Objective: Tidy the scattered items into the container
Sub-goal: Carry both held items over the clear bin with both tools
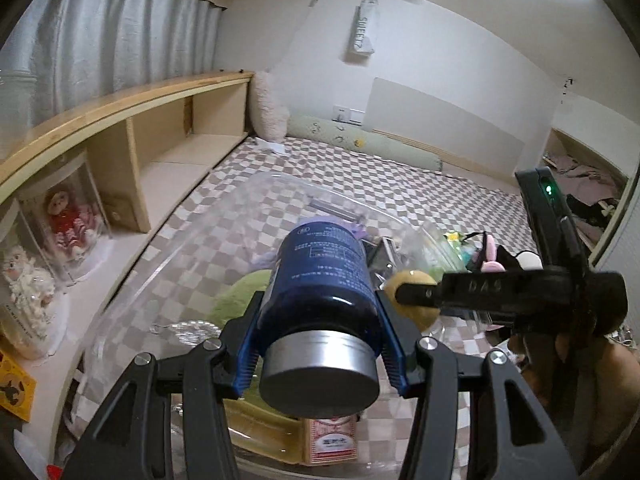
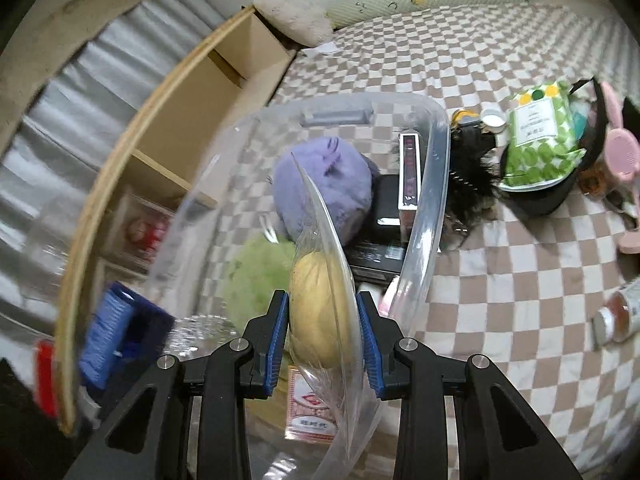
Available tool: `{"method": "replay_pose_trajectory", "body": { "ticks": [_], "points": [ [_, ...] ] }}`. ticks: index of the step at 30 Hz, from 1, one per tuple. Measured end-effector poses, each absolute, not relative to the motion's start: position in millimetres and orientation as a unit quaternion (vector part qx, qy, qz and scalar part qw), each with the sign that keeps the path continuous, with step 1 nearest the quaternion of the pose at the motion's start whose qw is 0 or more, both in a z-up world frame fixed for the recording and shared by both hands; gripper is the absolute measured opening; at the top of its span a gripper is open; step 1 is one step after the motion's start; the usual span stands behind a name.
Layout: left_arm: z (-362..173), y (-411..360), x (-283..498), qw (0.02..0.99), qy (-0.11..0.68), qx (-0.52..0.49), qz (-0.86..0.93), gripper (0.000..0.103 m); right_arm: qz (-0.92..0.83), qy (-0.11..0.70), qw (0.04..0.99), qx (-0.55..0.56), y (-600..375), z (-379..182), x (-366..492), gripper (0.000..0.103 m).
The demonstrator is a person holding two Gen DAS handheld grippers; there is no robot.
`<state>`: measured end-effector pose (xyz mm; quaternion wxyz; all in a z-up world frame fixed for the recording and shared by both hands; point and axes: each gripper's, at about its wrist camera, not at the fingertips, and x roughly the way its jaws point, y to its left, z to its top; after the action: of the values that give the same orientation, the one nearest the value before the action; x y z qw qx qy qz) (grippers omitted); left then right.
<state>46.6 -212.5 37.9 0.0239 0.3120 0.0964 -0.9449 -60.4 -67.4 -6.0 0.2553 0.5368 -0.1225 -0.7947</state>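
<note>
My left gripper (image 1: 320, 332) is shut on a dark blue bottle (image 1: 320, 276) with a silver cap, held above the clear plastic container (image 1: 168, 248). My right gripper (image 2: 322, 340) is shut on a clear bag holding a yellow round item (image 2: 314, 312), over the clear plastic container (image 2: 430, 184). Inside it lie a purple plush (image 2: 324, 184), a green plush (image 2: 256, 276), a black box (image 2: 380, 236) and a red-and-white box (image 2: 310, 412). The right gripper also shows in the left wrist view (image 1: 420, 292), beside the bottle.
On the checkered bed to the right lie a green dotted pouch (image 2: 540, 136) on a black hat, a black feathery item (image 2: 468, 168), a pink brush (image 2: 624, 152) and a small bottle (image 2: 618, 316). A wooden shelf (image 1: 132, 152) runs along the left.
</note>
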Motion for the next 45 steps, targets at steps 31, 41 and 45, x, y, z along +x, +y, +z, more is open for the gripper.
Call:
{"method": "replay_pose_trajectory", "body": {
  "ticks": [31, 41, 45],
  "points": [
    [29.3, -229.8, 44.3, 0.018, 0.102, 0.326, -0.94, 0.051, -0.791, -0.171, 0.196, 0.553, -71.8, 30.1, -54.8, 0.083],
    [16.8, -195.7, 21.1, -0.007, 0.08, 0.363, -0.929, 0.051, -0.769, -0.121, 0.285, 0.56, -33.6, 24.5, -48.3, 0.089],
    [10.3, -186.6, 9.6, -0.019, 0.079, 0.377, -0.923, 0.051, -0.761, -0.077, 0.332, 0.553, -27.3, 20.4, -47.5, 0.089]
  ]
}}
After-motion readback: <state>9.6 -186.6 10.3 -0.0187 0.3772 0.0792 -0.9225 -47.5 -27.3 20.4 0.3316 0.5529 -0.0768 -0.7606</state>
